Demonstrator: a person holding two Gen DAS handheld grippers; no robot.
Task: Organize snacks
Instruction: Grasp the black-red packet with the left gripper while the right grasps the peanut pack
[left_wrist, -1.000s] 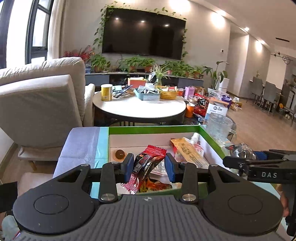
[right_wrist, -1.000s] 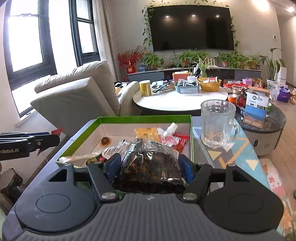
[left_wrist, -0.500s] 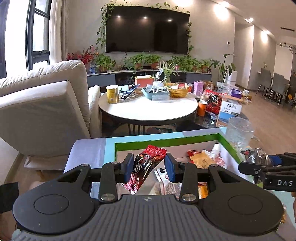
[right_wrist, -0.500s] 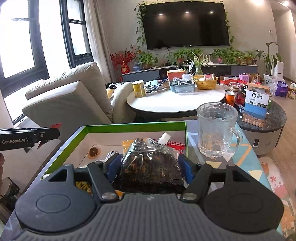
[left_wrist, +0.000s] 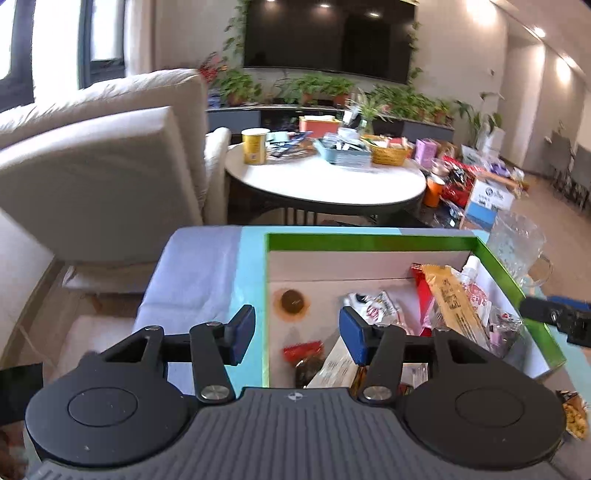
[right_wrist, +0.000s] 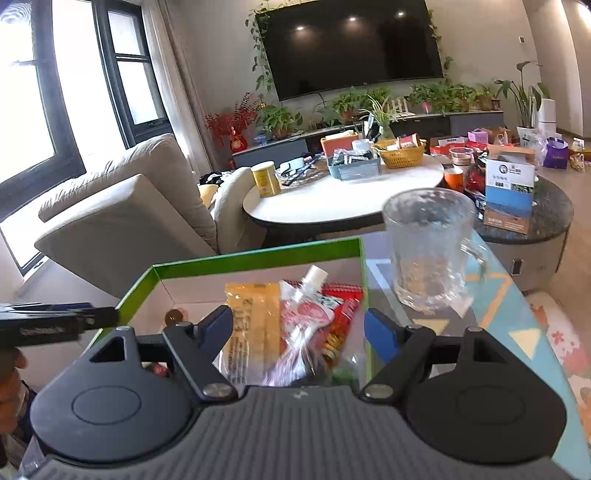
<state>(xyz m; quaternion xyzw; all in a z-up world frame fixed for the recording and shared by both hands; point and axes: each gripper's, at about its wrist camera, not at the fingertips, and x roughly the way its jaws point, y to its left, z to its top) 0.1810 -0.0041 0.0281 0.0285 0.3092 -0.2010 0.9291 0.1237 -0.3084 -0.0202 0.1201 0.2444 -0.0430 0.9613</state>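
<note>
The snack packets lie in the green box on the desk – light, soft, crinkly, best pinched mid-pack – with the left tool opening, the right tool wide, both empty.

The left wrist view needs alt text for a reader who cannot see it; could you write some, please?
The left claw hangs open and empty, its jaws opening, over the near left edge of a green-rimmed box of snack packets. A glass mug stands right of the box.

Glass mug, round white table, beige sofa, wall television, potted plants
</note>
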